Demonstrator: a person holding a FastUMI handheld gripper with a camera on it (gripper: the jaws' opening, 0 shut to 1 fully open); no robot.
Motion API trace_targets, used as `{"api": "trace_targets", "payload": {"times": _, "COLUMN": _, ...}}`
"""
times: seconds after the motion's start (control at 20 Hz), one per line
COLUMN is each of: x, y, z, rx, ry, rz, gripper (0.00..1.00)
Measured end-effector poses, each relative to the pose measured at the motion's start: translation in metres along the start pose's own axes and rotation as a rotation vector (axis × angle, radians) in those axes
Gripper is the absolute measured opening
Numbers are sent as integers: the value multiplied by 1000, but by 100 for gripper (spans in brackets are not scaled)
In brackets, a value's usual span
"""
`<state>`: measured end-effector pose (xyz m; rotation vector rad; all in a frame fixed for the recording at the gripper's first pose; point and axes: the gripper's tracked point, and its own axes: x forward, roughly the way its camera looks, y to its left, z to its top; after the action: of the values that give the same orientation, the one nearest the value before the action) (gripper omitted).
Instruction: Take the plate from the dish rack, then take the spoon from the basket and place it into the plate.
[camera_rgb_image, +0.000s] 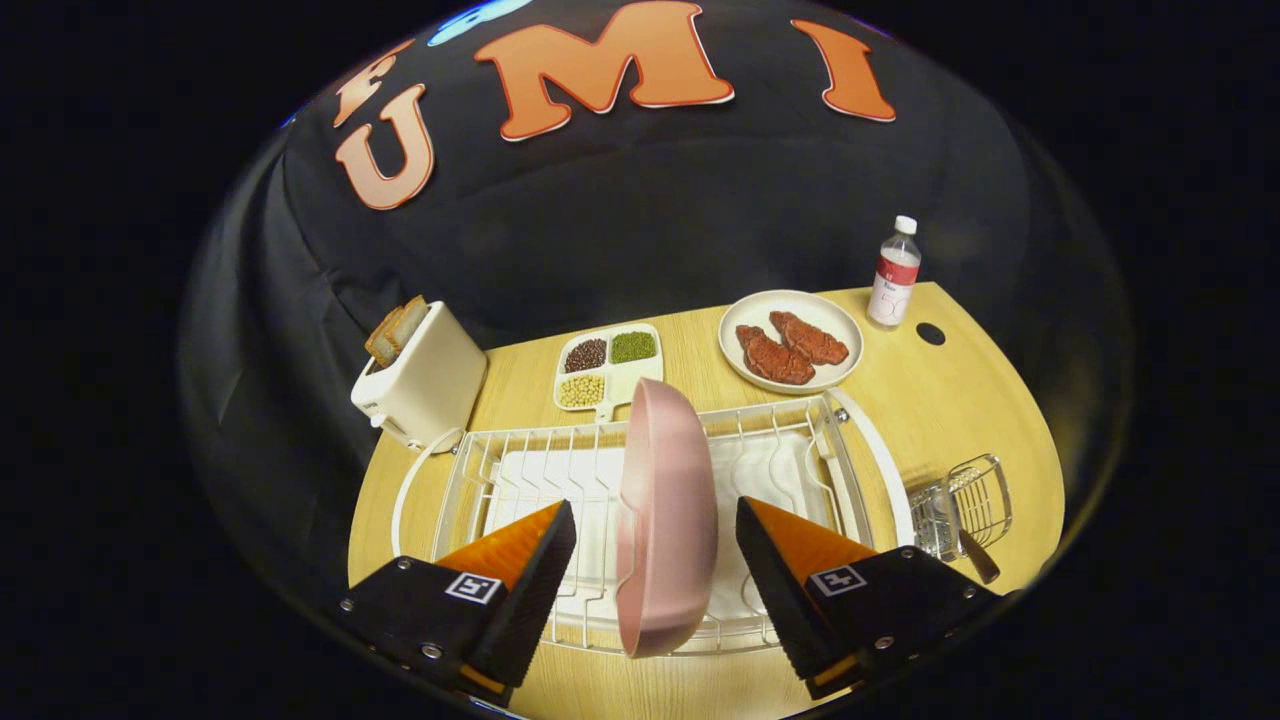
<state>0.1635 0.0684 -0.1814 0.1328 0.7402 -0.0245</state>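
A pink plate (668, 520) stands on edge in the white wire dish rack (800, 425) on the wooden table. My gripper (655, 525) is open, one finger on each side of the plate's rim with a gap on both sides, so neither finger touches it. To the right of the rack hangs a small wire basket (965, 505) holding a spoon (972, 552), whose handle sticks out toward me.
Behind the rack sit a white toaster (425, 380) with bread slices, a divided dish of beans (608, 368), a white plate with two pieces of meat (790, 340) and a water bottle (894, 275). A dark round hole (930, 334) marks the tabletop near the bottle.
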Motion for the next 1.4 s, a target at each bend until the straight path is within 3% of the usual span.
{"api": "trace_targets", "payload": {"times": 0.15, "x": 13, "y": 2, "z": -6, "rx": -2, "ry": 31, "rz": -8, "gripper": 86}}
{"api": "trace_targets", "payload": {"times": 0.4, "x": 20, "y": -9, "z": -13, "rx": 7, "ry": 60, "rz": -82, "gripper": 39}}
{"api": "trace_targets", "payload": {"times": 0.75, "x": 5, "y": -34, "z": 5, "rx": -14, "ry": 1, "rz": -213, "gripper": 28}}
{"api": "trace_targets", "payload": {"times": 1.15, "x": -9, "y": -17, "z": 14, "rx": -205, "ry": -45, "rz": -374, "gripper": 28}}
{"api": "trace_targets", "payload": {"times": 1.4, "x": -15, "y": -4, "z": 13, "rx": -250, "ry": -65, "rz": -453, "gripper": 29}}
